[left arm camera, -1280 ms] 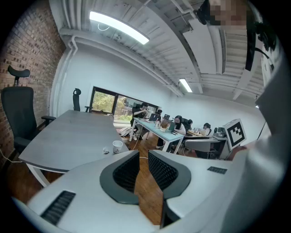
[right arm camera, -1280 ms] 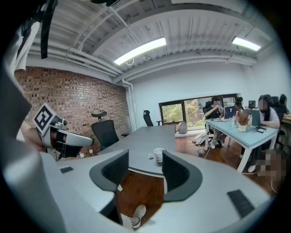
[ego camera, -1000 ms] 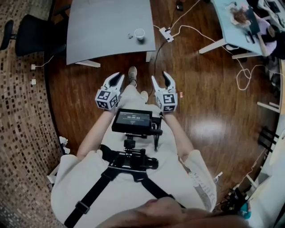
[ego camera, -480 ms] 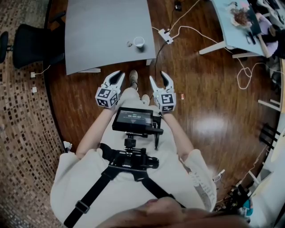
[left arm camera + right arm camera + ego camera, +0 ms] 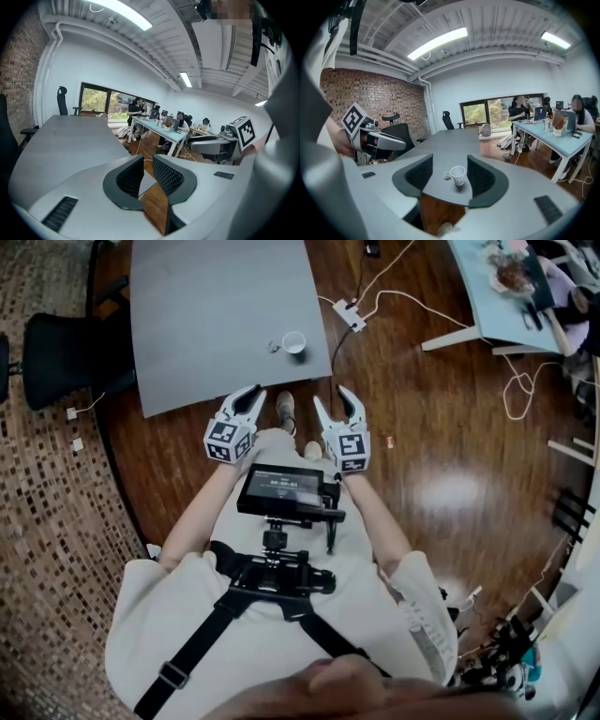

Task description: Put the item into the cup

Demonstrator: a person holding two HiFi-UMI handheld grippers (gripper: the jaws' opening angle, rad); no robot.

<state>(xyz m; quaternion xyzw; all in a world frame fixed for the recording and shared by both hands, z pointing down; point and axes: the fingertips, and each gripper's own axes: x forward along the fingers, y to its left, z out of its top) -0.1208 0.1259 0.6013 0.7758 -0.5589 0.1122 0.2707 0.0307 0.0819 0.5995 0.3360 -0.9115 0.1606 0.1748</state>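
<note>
Left tool (image 5: 247, 397) and right tool (image 5: 332, 401) both gape empty near the grey worktop (image 5: 206, 306). At their twelve o'clock stands the cup (image 5: 294, 342), the small item (image 5: 275, 346) just at its nine o'clock.

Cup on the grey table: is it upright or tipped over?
Upright. The cup stands on its base on the table, open rim up; the small item lies beside it.
</note>
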